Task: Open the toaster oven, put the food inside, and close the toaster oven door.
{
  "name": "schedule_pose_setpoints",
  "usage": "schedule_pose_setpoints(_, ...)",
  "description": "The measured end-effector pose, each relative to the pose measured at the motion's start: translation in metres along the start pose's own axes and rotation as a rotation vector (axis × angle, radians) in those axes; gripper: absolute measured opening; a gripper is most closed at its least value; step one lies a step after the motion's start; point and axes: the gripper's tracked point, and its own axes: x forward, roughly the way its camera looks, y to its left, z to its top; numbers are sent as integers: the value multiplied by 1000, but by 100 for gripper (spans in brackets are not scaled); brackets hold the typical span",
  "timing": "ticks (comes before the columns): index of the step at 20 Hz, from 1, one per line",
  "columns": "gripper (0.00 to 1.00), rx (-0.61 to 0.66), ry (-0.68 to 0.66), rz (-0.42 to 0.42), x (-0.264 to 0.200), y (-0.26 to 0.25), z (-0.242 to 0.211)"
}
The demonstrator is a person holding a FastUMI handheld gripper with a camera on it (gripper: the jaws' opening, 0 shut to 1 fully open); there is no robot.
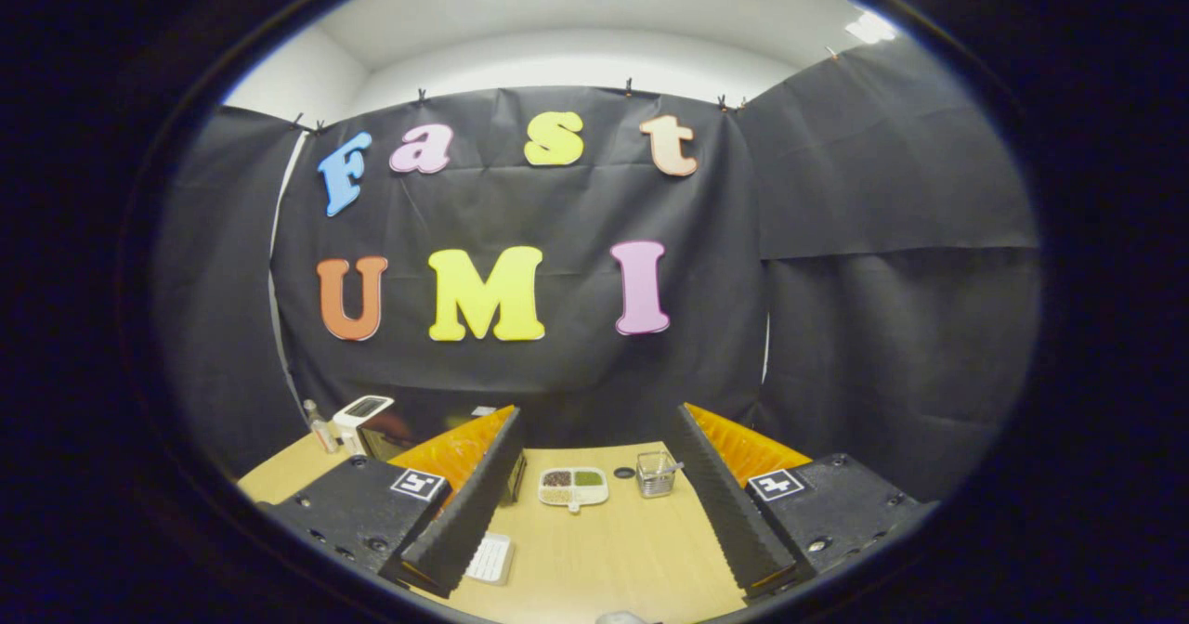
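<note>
My gripper [594, 424] is open and held well above the wooden table [604, 550], with nothing between its fingers. A white divided tray of food [573, 487] lies on the table beyond the fingers, between them. The toaster oven [390, 434] stands at the back left, mostly hidden behind my left finger [474, 503]; I see its white top and a dark front, and I cannot tell how its door stands.
A clear square glass holder [656, 473] stands right of the tray, with a small dark round lid [624, 473] beside it. A small bottle [321, 431] stands left of the oven. A white ridged pad [490, 559] lies near the table's front.
</note>
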Motion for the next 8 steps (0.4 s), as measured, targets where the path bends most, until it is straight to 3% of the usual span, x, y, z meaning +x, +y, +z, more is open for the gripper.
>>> schedule_pose_setpoints(8, 100, -24, 10, -13, 1, -5, -1)
